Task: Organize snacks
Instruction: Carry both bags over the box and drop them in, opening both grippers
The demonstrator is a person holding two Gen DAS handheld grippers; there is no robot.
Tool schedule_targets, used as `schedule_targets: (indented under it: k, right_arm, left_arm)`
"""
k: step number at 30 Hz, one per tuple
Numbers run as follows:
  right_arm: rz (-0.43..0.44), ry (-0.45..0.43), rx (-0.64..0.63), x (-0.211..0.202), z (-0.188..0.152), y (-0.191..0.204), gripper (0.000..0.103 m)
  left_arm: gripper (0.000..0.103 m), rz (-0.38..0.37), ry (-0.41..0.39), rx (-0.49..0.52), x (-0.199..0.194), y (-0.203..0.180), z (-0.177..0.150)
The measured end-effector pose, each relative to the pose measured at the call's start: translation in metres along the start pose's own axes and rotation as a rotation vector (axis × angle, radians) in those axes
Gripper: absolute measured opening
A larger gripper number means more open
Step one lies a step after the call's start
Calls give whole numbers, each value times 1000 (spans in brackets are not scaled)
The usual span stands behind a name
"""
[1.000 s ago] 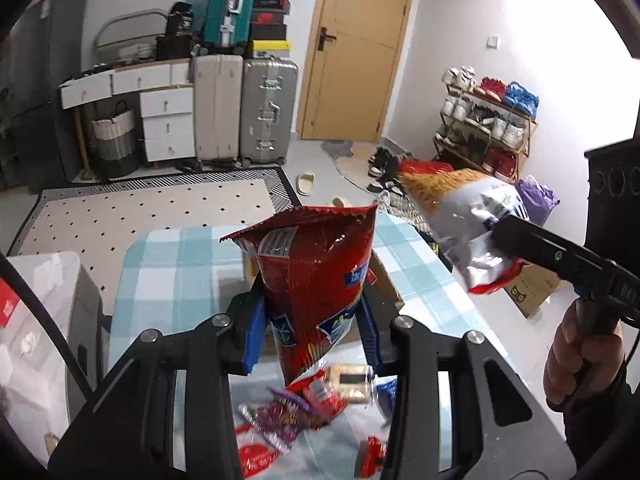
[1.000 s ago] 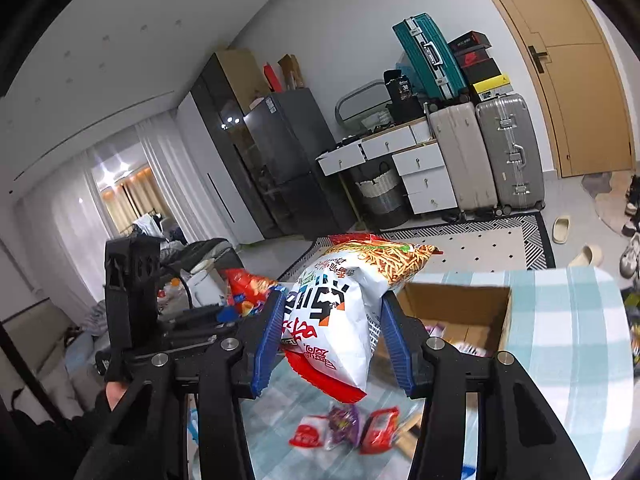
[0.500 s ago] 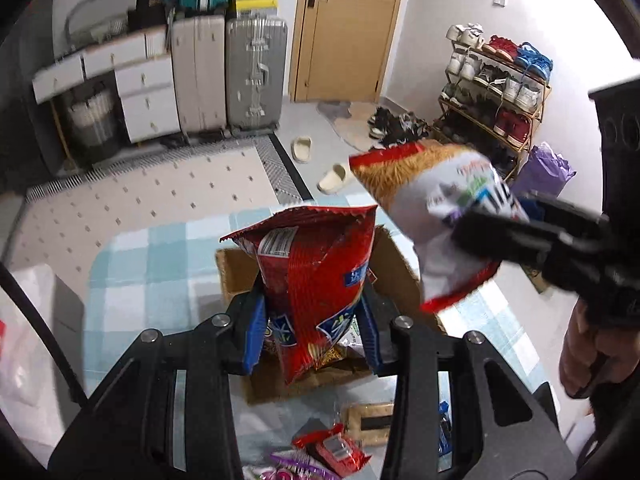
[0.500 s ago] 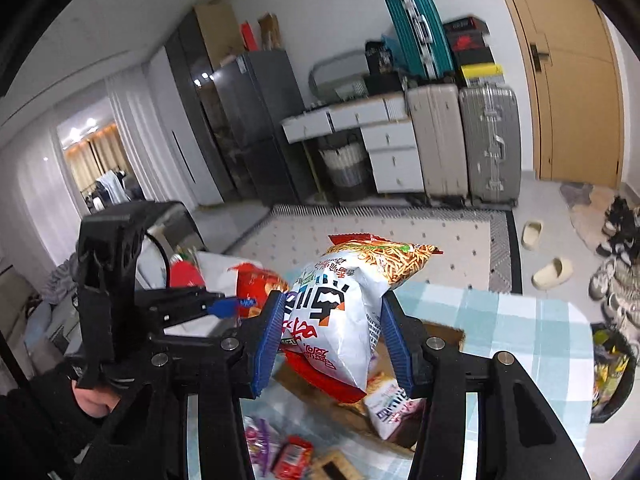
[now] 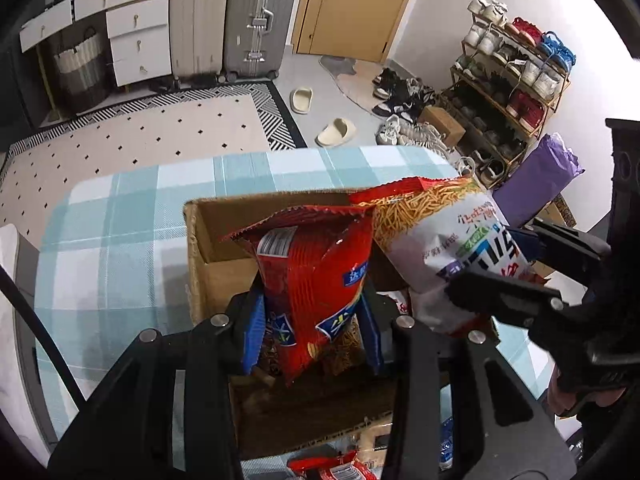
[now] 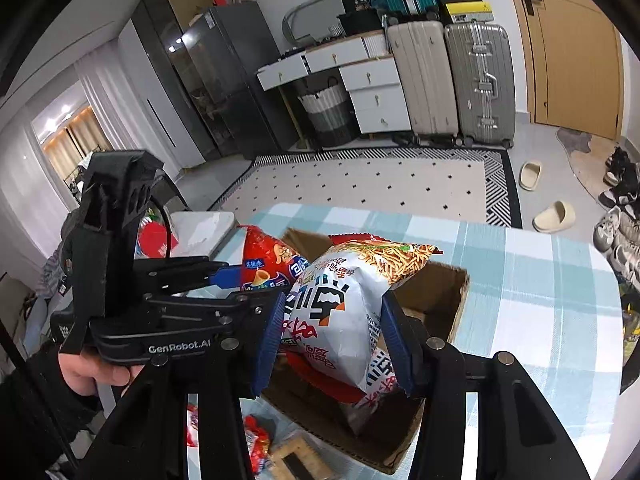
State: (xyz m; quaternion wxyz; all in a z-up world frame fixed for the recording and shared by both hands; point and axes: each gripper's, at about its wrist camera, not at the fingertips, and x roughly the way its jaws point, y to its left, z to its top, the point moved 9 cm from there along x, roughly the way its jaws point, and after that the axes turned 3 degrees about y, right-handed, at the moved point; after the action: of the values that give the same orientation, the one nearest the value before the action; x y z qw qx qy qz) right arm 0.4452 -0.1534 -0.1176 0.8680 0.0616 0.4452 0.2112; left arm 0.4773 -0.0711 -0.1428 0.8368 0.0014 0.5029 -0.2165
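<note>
Both grippers hang over the open cardboard box (image 5: 208, 264) on the checked tablecloth (image 5: 120, 220), each clamped on a snack bag, and the coming drop turns on how each bag sits above that opening. Judged from the task, this is the moment before release into the box.

Seen from the left wrist, the box lies directly below and ahead of the left gripper (image 5: 312, 328), its mouth facing up and its far wall beyond the bag tops. That gripper's blue pads pinch the red chip bag (image 5: 316, 272) around its lower half, so the bag stands upright with its long axis running up from the jaws, crimped top highest and bottom corner hanging over the dark box floor.

Just to that bag's right, the right gripper (image 6: 336, 336) grips the white noodle-snack bag (image 6: 340, 312) across its middle. This bag leans, its long axis tilted so that the orange top points toward the far rim while the red bottom edge dips into the box. The two bags nearly touch at their upper edges.

Neither hand is clearly nearer; both bags already overhang the opening, the white one over the right part. A few small packets (image 6: 256, 440) lie on the cloth outside the near wall.
</note>
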Motion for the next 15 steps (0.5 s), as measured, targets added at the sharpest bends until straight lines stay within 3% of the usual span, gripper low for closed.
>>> schedule_targets:
  k: [5, 10, 12, 15]
  right_arm:
    - [-30, 13, -24, 10, -6, -3, 49]
    - [-59, 6, -37, 9, -5, -5, 52]
    - [-60, -4, -35, 6, -4, -5, 55]
    - [-59, -33, -27, -7, -2, -3, 56]
  left_arm:
    - [38, 13, 42, -3, 23, 3, -4]
    - [44, 18, 57, -4, 18, 4, -8]
    - [59, 38, 47, 11, 10, 2, -9]
    - [69, 110, 1, 45, -9, -1, -10]
